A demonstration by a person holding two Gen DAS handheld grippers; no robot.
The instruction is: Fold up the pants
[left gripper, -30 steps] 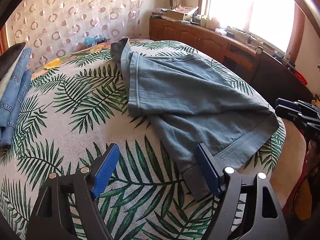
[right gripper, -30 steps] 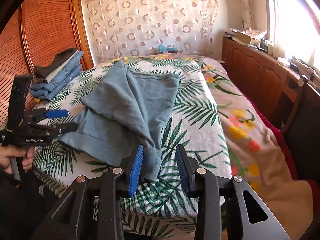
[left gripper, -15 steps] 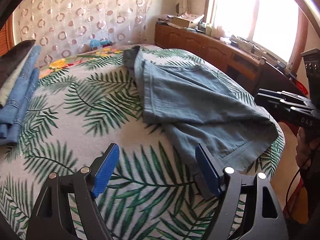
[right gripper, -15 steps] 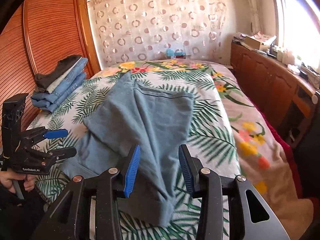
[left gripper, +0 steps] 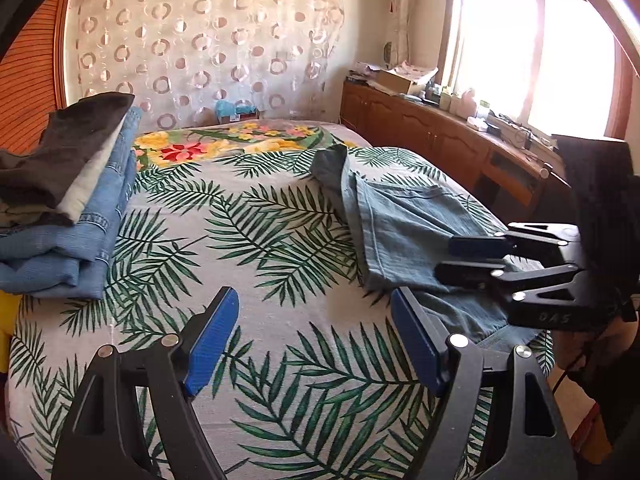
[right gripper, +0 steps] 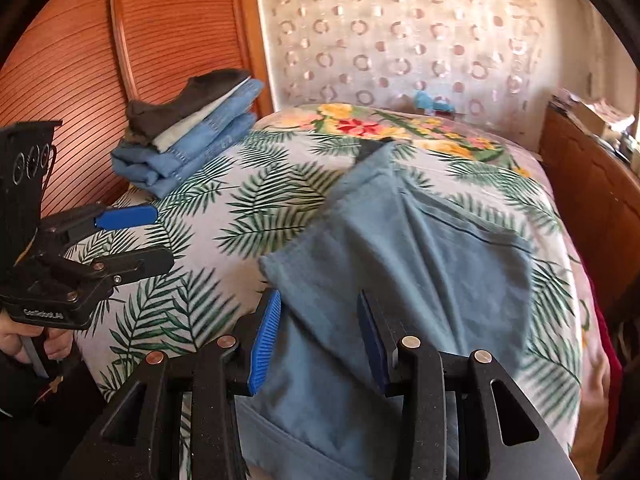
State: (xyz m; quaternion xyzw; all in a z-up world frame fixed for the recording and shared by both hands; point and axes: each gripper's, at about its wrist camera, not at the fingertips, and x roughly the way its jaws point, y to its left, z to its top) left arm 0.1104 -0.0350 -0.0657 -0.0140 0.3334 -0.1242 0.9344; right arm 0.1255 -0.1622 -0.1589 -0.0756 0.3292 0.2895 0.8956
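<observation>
The blue pants (right gripper: 400, 264) are lying partly folded on the bed (left gripper: 260, 248), toward its right side as the left camera sees it. The right gripper (right gripper: 320, 336) has moved in over the pants since a second ago; its jaws are apart and holding nothing. The left gripper (left gripper: 316, 340) has lifted a little and is wide open over bare sheet. A pile of folded clothes (left gripper: 68, 208) is sitting at the bed's left edge.

Through the right wrist camera I saw my right gripper (right gripper: 318, 338) parted above the blue pants (right gripper: 408, 264) on the leaf-print bed (right gripper: 224, 208), seemingly not pinching them. My left gripper (right gripper: 144, 236) hung open at the bed's left edge, near stacked folded jeans (right gripper: 188, 148).
</observation>
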